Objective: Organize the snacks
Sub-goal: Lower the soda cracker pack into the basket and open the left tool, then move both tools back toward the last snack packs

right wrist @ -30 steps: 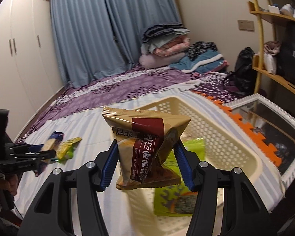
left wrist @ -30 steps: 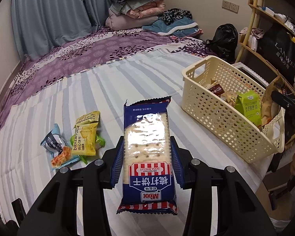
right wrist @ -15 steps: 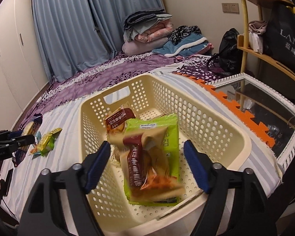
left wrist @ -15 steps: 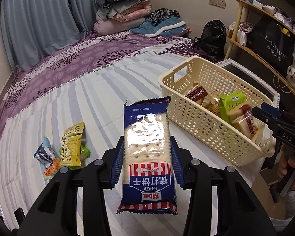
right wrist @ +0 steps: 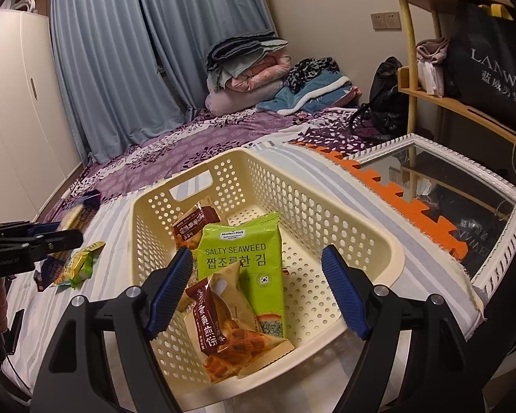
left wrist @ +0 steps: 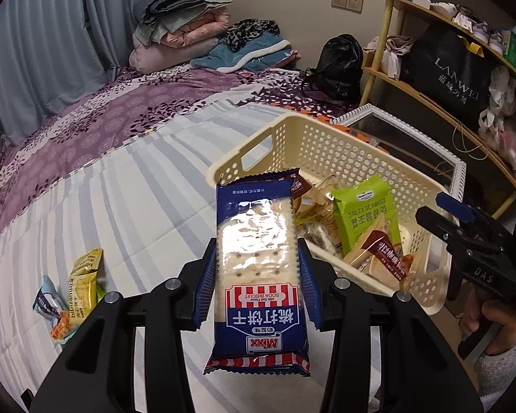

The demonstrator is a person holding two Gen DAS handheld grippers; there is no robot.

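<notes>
**Right gripper let its pastry go into the basket; the soda biscuits were next**

A second earlier the right gripper (right wrist: 258,289) had been clamped on a brown pastry packet above the basket. Now its blue pads stood wide apart with nothing between them, and the brown pastry packet (right wrist: 230,330) lay inside the cream perforated basket (right wrist: 378,247), leaning against the green salty seaweed pack (right wrist: 244,258), with a second brown packet (right wrist: 194,225) behind it. That snack could be counted as sorted.

The left gripper (left wrist: 258,275) remained closed on the blue Mixx soda biscuit pack (left wrist: 258,258), held upright across its middle, and had been carried from the open striped bedspread (left wrist: 120,189) to just beside the basket's near rim. Judging from this, its drop was the next step.

The yellow snack packet (left wrist: 84,284) and a small blue-and-white packet (left wrist: 46,304) were left on the bedspread, well away from the basket.
</notes>
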